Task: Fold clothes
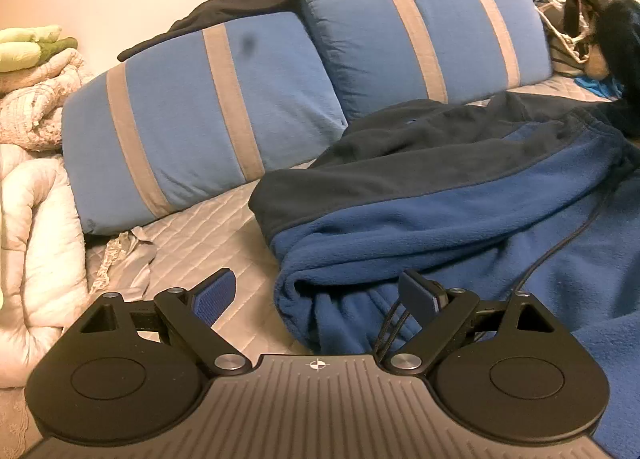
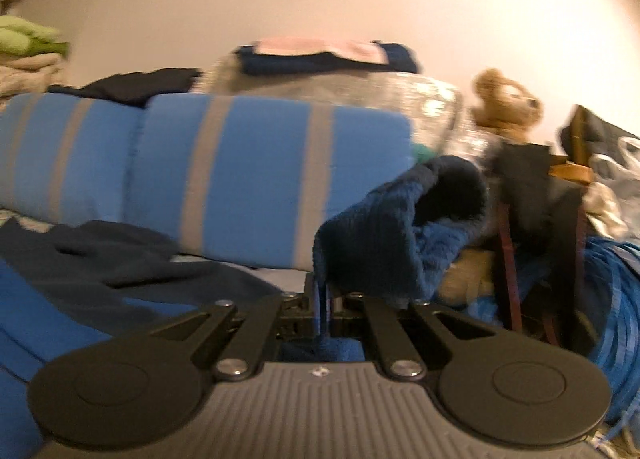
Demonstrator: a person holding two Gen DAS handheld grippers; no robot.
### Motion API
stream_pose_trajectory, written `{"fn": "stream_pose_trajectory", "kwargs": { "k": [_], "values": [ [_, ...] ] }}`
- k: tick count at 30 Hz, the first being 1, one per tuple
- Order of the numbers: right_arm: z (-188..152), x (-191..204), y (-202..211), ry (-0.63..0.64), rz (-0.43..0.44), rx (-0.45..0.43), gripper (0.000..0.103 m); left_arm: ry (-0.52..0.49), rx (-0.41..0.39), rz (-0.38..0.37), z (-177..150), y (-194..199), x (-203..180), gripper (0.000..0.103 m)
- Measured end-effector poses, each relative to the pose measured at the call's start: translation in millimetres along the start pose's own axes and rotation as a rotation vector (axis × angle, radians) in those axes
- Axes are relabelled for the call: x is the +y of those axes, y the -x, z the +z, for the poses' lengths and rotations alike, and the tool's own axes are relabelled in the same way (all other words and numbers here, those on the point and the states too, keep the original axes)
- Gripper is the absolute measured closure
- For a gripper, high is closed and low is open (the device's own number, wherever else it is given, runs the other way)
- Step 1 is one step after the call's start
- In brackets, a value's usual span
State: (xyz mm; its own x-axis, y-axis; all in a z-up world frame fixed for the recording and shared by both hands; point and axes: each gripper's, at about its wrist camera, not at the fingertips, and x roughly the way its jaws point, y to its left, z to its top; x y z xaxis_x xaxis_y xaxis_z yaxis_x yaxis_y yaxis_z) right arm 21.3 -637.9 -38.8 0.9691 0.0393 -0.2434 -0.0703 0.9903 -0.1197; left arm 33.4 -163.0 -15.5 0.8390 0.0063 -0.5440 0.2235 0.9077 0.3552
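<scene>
A blue and navy fleece garment [image 1: 440,195] lies spread on the quilted bed, its folded edge running between the fingers of my left gripper [image 1: 320,299]. That gripper stands open just above the bed, with fleece under its right finger and bare quilt under its left. My right gripper [image 2: 322,299] is shut on a cuffed end of the same fleece [image 2: 404,227], lifted above the bed; the cloth stands up and drapes over the right finger. The rest of the garment [image 2: 100,267] lies lower left in the right wrist view.
Two blue pillows with grey stripes [image 1: 224,119] [image 2: 240,171] lean along the wall behind the garment. A cream duvet [image 1: 36,243] is piled at the left. A teddy bear [image 2: 506,105], bags and blue cord [image 2: 612,299] crowd the right side. A thin black cable [image 1: 560,243] crosses the fleece.
</scene>
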Motion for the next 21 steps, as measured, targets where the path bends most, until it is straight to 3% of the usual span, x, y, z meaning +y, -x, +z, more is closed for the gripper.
{"fn": "stream_pose_trajectory", "kwargs": {
  "k": [8, 21],
  "values": [
    [25, 59, -15, 0.032, 0.155, -0.028, 0.100, 0.012, -0.004, 0.007, -1, 1, 1, 0.013],
    [47, 138, -19, 0.074, 0.337, -0.052, 0.100, 0.025, 0.001, 0.016, 0, 2, 3, 0.013]
  ]
}}
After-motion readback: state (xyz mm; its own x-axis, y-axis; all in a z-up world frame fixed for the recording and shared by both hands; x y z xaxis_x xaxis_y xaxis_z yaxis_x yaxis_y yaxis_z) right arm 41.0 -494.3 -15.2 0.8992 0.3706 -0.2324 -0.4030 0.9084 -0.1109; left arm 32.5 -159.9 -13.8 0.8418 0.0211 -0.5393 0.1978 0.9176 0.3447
